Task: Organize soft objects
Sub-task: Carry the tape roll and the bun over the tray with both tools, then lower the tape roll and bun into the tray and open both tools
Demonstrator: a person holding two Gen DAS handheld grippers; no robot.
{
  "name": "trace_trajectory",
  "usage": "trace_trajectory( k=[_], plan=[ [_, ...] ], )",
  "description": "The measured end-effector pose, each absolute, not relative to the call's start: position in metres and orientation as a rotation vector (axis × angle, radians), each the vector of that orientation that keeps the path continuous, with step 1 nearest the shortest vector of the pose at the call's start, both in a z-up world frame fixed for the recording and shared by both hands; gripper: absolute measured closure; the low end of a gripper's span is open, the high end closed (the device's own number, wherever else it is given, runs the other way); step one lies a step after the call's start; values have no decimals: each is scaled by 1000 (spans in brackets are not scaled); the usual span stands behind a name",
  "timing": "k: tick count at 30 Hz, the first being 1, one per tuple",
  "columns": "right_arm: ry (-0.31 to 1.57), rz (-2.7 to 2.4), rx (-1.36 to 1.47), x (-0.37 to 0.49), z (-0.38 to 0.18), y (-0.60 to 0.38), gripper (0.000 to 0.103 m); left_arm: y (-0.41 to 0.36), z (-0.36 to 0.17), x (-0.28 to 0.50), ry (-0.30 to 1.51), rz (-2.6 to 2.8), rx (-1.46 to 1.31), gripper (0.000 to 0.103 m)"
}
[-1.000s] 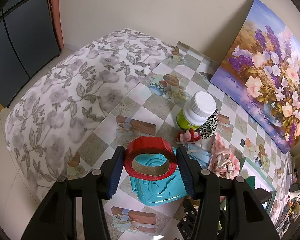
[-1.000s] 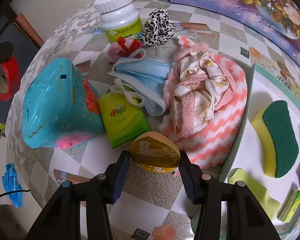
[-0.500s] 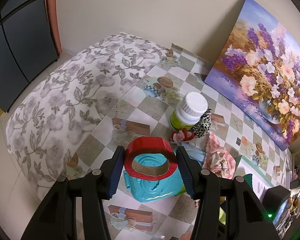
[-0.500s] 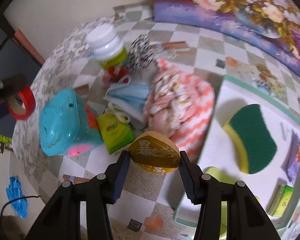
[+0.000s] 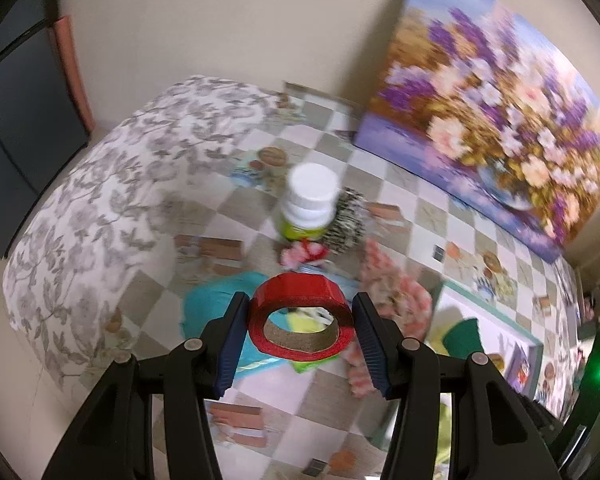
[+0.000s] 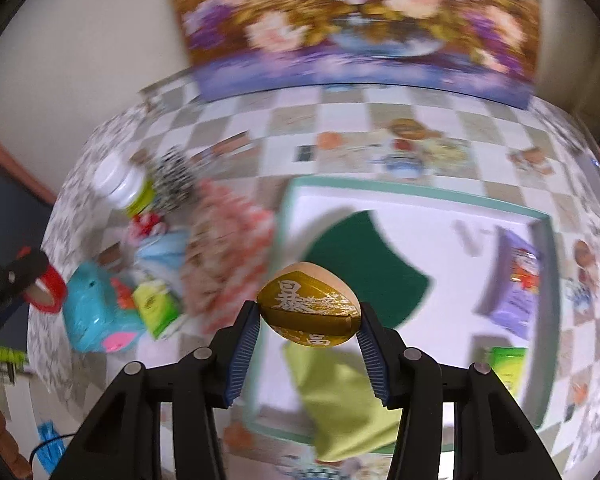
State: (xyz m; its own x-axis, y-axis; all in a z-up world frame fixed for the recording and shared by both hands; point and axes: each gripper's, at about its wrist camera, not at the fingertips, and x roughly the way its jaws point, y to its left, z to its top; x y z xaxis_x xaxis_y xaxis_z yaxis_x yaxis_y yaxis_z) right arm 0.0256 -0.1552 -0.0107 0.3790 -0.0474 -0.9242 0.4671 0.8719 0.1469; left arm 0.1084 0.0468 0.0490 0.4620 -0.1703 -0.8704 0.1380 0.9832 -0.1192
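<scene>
Left claw [image 5: 300, 330] grips a red tape roll [image 5: 301, 322] above the table [image 5: 404, 196]. Right claw [image 6: 307, 322] grips a gold pouch [image 6: 309, 310] over the tray's [image 6: 412, 194] left edge.

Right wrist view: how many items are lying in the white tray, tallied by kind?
In the tray:
Sponge: 1
Cloth: 1
Packets: 2 (purple packet, green packet)
Total: 4
The gold pouch held in the right tongs is not counted.
</scene>
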Motion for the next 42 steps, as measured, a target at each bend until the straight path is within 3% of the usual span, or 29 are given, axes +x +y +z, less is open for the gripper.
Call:
trace_trajectory(
  k=[18,42],
  plan=[
    [1137,-623,669,-40,-33,-293,51,-106,27,79,1174,-479,162,48],
    [1174,-612,725,-38,-54,-334,49,-213,-25,76,1218,-675,217,48]
  ],
)
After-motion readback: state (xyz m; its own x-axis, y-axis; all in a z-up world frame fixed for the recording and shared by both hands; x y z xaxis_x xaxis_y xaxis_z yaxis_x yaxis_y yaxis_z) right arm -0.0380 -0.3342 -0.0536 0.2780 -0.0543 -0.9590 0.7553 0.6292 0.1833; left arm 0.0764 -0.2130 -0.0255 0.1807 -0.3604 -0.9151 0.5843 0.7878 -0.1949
